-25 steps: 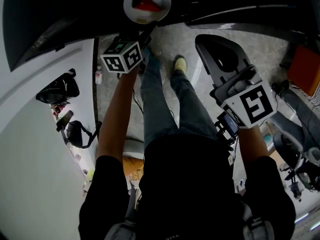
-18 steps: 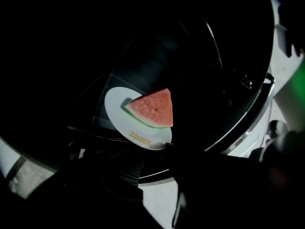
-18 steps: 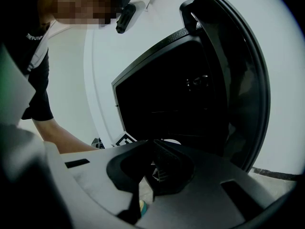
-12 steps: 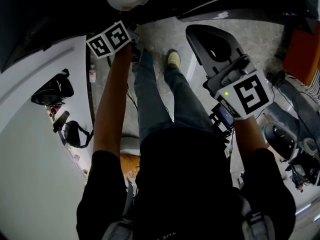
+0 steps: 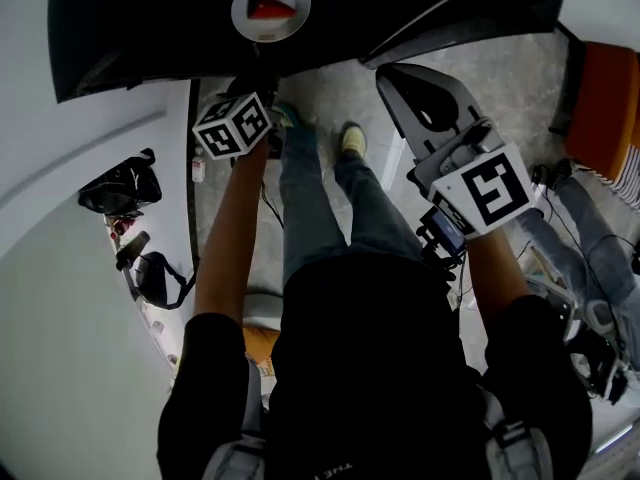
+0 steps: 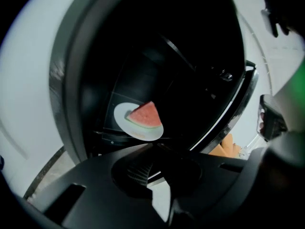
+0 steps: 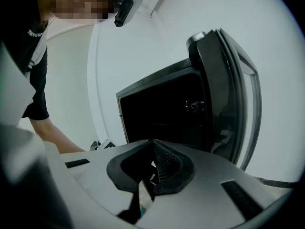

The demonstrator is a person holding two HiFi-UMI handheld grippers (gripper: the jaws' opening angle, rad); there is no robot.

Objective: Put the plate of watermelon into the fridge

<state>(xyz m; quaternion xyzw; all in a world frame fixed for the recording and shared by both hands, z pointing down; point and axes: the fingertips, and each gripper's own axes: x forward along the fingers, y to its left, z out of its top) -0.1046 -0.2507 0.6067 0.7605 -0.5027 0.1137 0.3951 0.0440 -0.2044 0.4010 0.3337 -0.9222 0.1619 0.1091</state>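
Note:
A white plate [image 5: 246,18] with a red watermelon wedge [image 5: 271,8] rests on a shelf inside the dark fridge [image 5: 140,28]. In the left gripper view the plate [image 6: 125,120] and wedge [image 6: 145,115] sit a short way beyond my left gripper [image 6: 155,146]. That gripper's jaws have just been closing and now meet with nothing between them. In the head view the left gripper [image 5: 262,80] hangs just below the plate, apart from it. My right gripper [image 5: 388,70] is shut and empty, at the right by the open fridge door [image 7: 228,94].
Black bags [image 5: 120,183] lie on the floor at the left beside a white wall. An orange object [image 5: 605,108] and cables sit at the far right. My shoes [image 5: 352,138] stand on the grey floor in front of the fridge.
My left gripper has drawn back from the plate toward me, with its jaws closed. The plate stays in the fridge. The right gripper has lifted slightly.

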